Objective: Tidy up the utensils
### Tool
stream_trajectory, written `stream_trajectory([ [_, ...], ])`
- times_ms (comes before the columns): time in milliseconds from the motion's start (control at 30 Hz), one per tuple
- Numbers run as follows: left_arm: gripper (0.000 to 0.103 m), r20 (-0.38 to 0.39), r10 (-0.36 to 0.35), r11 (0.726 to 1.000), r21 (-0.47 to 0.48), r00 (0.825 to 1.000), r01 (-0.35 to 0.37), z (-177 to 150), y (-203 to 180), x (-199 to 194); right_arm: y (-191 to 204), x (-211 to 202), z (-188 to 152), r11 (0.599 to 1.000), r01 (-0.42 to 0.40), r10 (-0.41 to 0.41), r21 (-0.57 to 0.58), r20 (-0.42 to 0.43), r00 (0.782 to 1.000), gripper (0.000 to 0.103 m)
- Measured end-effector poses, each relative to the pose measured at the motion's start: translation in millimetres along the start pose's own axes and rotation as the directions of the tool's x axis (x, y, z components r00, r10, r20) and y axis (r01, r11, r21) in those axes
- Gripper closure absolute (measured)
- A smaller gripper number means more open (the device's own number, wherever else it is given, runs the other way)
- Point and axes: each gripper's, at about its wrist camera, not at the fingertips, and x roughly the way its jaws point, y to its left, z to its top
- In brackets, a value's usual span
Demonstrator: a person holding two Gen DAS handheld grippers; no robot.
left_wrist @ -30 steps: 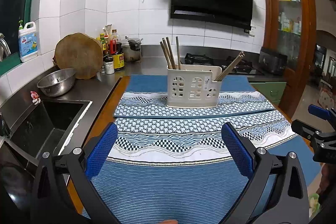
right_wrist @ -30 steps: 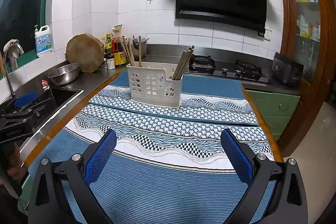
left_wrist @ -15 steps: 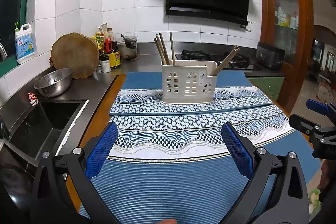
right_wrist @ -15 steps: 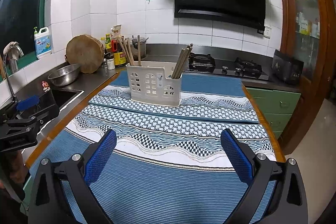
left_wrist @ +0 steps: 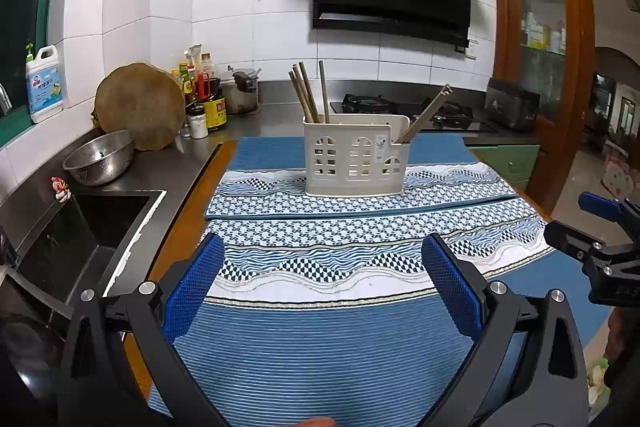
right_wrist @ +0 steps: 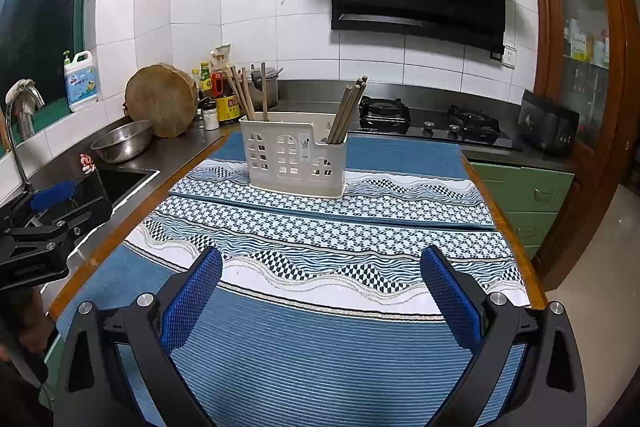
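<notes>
In the left wrist view, a white detergent jug (left_wrist: 44, 83) stands at the far left of the frame, with the black sink (left_wrist: 84, 227) below it. A steel colander (left_wrist: 98, 157) sits beside a round wooden chopping block (left_wrist: 140, 105) leaning on the tiled wall, next to a cluster of sauce bottles (left_wrist: 202, 91). At centre frame, the cream utensil caddy (left_wrist: 354, 159) stands upright on the blue patterned mat (left_wrist: 320, 347) covering the counter (left_wrist: 180, 239). Chopsticks (left_wrist: 306, 91) rise from its left compartment and more chopsticks (left_wrist: 428, 113) lean from its right one. The left tongs (left_wrist: 320, 287) hover wide open at the lower centre, holding nothing. In the right wrist view, the right tongs (right_wrist: 320, 287) likewise gape empty over the mat, well short of the caddy.
</notes>
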Motion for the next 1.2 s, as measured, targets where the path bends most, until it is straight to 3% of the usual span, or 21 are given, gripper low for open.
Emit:
stream_trajectory([
  [1200, 0.005, -0.013, -0.014, 1.0, 0.026, 1.0, 0.015, -2.2, -11.5, 2.6, 5.2, 6.5, -4.7, 1.0, -0.012, 0.012, 0.01, -0.02, 1.0, 0.007],
])
